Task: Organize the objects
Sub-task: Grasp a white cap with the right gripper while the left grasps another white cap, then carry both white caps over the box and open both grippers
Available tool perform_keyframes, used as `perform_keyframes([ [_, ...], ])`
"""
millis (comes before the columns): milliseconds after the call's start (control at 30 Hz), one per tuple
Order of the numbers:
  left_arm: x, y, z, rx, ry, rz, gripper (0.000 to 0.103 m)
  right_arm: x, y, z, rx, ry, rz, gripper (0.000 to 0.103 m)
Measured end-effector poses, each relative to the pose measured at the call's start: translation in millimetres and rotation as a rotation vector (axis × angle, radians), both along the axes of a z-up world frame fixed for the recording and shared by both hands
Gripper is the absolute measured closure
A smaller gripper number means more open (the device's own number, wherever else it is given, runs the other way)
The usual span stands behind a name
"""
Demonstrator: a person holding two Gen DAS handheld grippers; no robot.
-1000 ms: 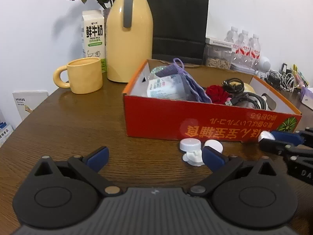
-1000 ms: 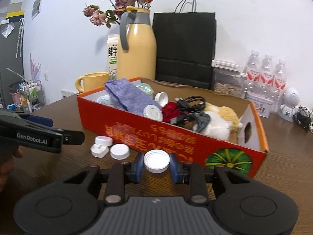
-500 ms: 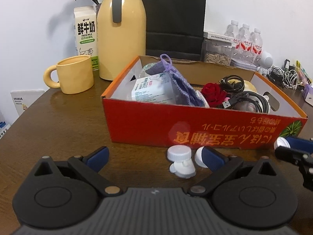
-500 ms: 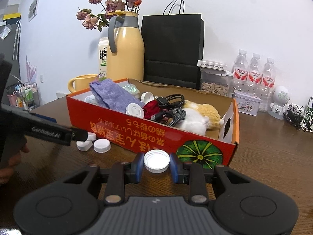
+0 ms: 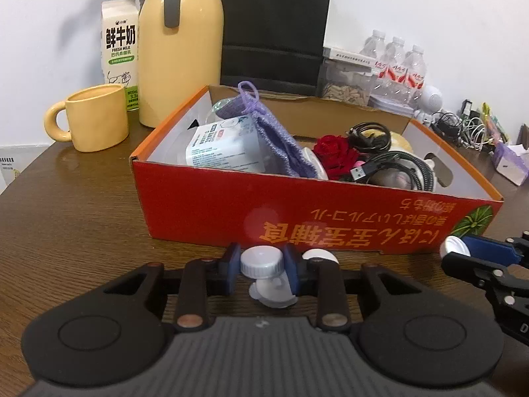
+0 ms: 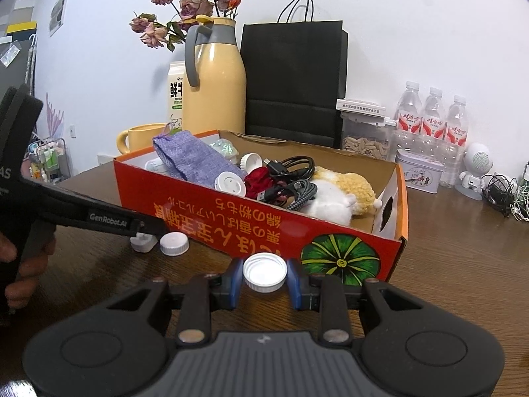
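The left tool (image 5: 261, 273) has just closed on a ribbed cap (image 5: 261, 264) at the table (image 5: 82, 218), beside the red box (image 5: 231, 205). The right tool (image 6: 264, 283) grips a second cap (image 6: 264, 272). Two loose caps (image 6: 174, 244) remain outside the box; boxing is unfinished.

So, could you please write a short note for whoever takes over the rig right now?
Left gripper: jaws have just been closing, now shut on a white cap on the table, in front of the red box.
Right gripper: shut on another white cap, held near the box's front.
Done: box already holds pouch, cables and other items.
Left: both held caps, plus a loose cap and a small white piece on the table.
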State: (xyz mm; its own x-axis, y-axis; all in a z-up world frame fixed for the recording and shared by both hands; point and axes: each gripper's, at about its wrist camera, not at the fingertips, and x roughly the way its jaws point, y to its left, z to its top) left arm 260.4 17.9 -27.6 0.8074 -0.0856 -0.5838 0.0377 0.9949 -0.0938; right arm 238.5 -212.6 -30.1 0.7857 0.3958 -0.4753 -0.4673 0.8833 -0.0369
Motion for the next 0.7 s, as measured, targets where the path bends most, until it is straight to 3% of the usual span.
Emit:
perform_keyframes([
  [367,-18,5,11,-0.011,-0.092,0.018,0.073,-4,1,1,-0.004,-0.026,0.004,0.076],
  [700,-45,-8,51,0.006,-0.283,-0.020,0.073,-7,0,22,0.040,-0.078,-0.003,0.076],
])
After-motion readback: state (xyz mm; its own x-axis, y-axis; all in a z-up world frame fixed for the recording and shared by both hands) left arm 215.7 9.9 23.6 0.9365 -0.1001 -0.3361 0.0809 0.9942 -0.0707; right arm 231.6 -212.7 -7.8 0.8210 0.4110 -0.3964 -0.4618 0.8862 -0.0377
